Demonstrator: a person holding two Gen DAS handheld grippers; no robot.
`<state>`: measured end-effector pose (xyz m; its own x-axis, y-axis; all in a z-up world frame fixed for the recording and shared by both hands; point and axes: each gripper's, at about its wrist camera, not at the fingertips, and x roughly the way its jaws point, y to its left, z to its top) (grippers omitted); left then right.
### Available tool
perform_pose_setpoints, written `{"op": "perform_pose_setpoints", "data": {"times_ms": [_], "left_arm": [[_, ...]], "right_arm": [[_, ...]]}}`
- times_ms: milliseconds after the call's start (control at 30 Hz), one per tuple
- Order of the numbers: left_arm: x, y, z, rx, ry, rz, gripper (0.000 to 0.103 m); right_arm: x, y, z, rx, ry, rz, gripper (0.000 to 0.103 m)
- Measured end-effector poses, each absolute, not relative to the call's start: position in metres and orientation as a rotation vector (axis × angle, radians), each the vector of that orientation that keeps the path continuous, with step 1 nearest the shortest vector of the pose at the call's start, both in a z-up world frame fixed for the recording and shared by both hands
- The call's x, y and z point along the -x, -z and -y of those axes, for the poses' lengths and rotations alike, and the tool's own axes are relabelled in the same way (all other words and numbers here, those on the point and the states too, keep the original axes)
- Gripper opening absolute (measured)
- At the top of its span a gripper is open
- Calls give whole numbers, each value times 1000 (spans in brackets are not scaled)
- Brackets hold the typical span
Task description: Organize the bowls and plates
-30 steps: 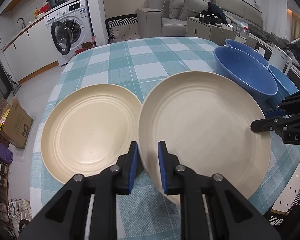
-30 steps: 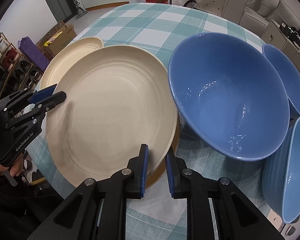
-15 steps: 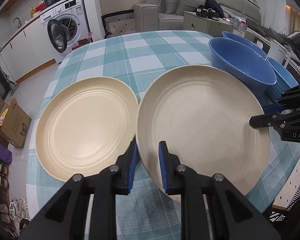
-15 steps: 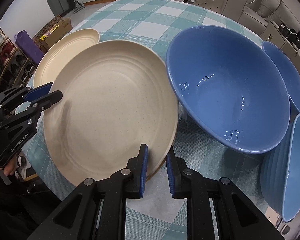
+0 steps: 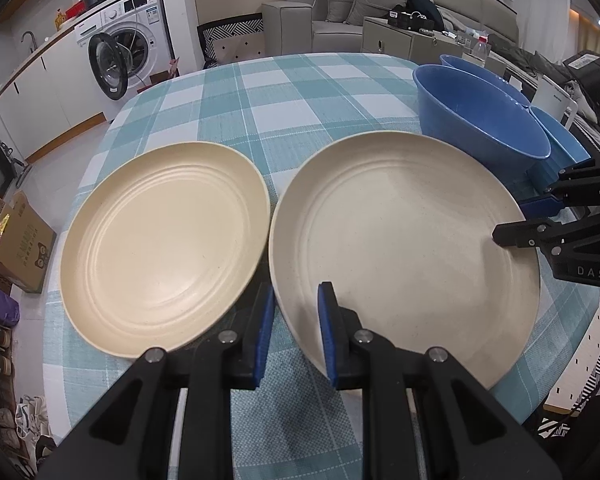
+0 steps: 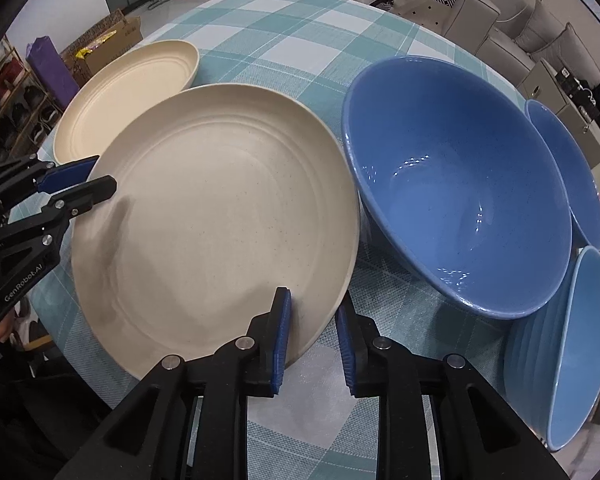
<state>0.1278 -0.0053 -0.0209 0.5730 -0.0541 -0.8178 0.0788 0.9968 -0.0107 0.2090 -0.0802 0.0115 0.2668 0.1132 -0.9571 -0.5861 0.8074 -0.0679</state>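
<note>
**Plate between both claws, right grip easing**

My own fingers hid the near rim of the plate (image 5: 400,240) in both wrist views, so I could not see whether its underside met the table (image 5: 300,92). My left claw (image 5: 296,320) stood astride that rim, one pad outside and one on the inner slope, clenched on it. My right claw (image 6: 314,328) straddled the opposite edge; its jaws had just been opening, the rim between them, the pads no longer pinching.

A second earlier the plate had lapped over the other plate (image 5: 164,248). Now, from the left wrist, the two lay side by side, with a sliver of checked cloth showing between them at the far end. From the right wrist the plate covered part of the other one.

Beyond my right claw, the big bowl (image 6: 460,208) sat just beside the plate. A second bowl (image 6: 568,172) was half hidden behind it, and a third (image 6: 572,352) stood tilted at the frame's edge.
</note>
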Motion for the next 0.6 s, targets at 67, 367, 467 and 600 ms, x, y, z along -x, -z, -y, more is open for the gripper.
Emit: {"op": "perform_pose_setpoints", "data": {"times_ms": [67, 367, 467, 600], "left_arm": [[-127, 22, 5, -25, 80, -958, 19], [-126, 23, 6, -20, 83, -954, 19], [-124, 23, 6, -26, 81, -950, 22], [-124, 24, 7, -35, 81, -947, 24]], "right_arm": [[-209, -10, 77, 468, -489, -1215, 23], [-207, 1, 73, 537, -461, -1194, 24], [-208, 2, 73, 545, -459, -1189, 24], [-205, 2, 72, 552, -459, -1182, 26]]}}
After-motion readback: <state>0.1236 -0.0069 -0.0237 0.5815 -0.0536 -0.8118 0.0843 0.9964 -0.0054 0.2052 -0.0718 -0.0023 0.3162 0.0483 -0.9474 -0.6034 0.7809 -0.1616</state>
